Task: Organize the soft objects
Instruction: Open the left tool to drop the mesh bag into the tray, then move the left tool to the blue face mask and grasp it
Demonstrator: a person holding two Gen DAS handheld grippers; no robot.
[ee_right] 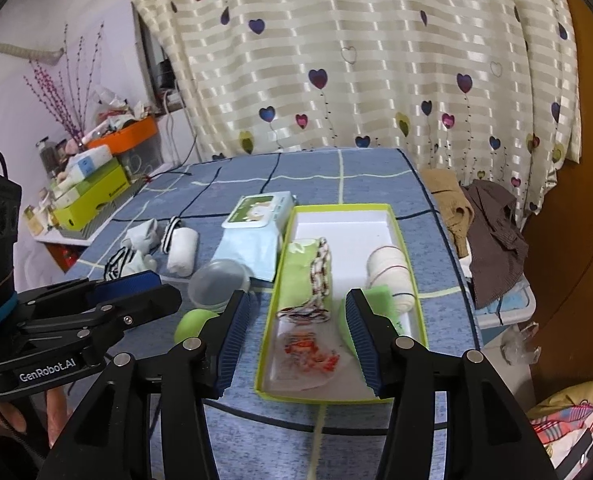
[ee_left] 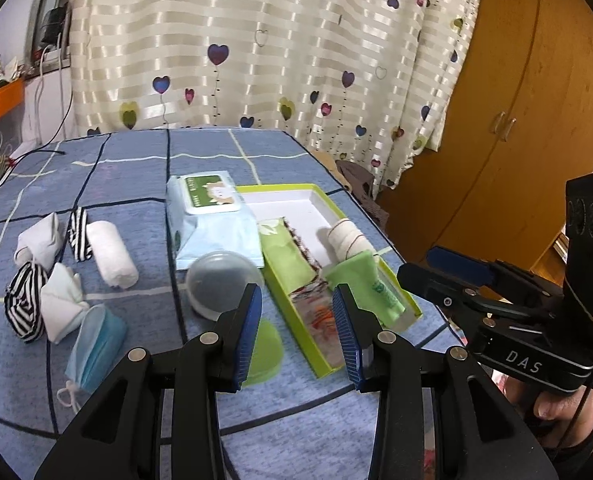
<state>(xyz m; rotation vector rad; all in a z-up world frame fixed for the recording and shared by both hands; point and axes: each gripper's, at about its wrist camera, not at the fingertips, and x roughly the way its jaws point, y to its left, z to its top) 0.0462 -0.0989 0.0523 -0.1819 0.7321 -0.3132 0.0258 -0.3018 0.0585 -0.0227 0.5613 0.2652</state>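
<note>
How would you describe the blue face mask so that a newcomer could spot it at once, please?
Start at the blue checked tablecloth and find the loose pile left of the wipes pack. The face mask lies nearest the camera: folded, pleated, light blue, with a white ear loop, unlike the white and striped socks beside it.

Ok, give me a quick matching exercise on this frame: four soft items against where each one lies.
Items:
1. White roll with a rubber band
2. Blue face mask
3. Wipes pack
4. Striped sock ball

Places:
A. On the cloth, nearest the table's front edge, left of the clear lid
B. Inside the green box
C. Against the box's left side
D. Far left of the loose pile, beside a white sock

Pairs: 1-B, 2-A, 3-C, 4-D
</note>
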